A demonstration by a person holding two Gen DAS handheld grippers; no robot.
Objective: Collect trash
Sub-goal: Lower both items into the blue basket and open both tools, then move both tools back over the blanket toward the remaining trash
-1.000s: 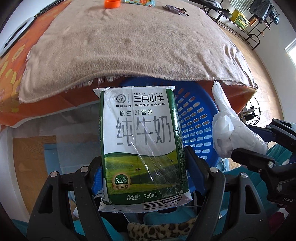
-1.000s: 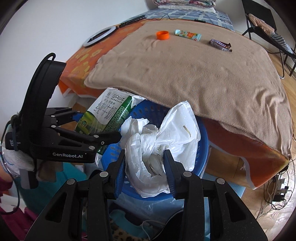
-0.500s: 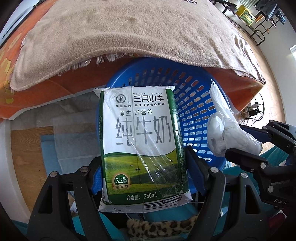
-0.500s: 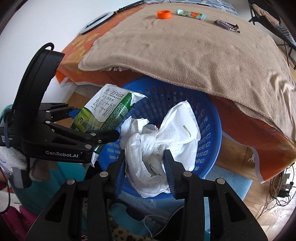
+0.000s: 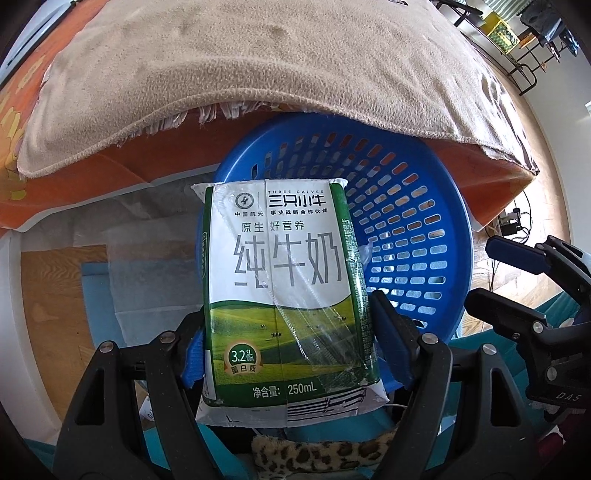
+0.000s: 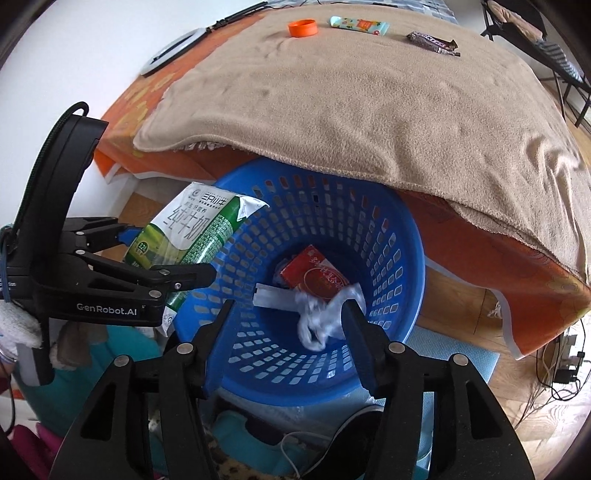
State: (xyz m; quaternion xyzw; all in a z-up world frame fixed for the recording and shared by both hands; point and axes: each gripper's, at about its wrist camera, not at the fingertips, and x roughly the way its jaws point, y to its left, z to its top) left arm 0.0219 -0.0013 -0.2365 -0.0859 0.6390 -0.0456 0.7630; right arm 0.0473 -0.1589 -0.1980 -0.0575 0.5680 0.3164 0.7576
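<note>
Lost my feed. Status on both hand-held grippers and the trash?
Left hand-held gripper shut on milk carton, above basket. Right hand-held gripper just opened; white bag in basket. Nothing blocking.

— Where was I working?
— A home: a blanket-covered bed [image 6: 369, 103] filled twelve o'clock, a blue laundry basket [image 6: 402, 258] sat below me, a clothes rack [image 5: 517, 33] at two o'clock.

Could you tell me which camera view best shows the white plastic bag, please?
The right wrist view: the white plastic bag lies crumpled inside the blue basket, beside a red carton. In the left wrist view the milk carton fills the middle, and the bag is not visible.
</note>
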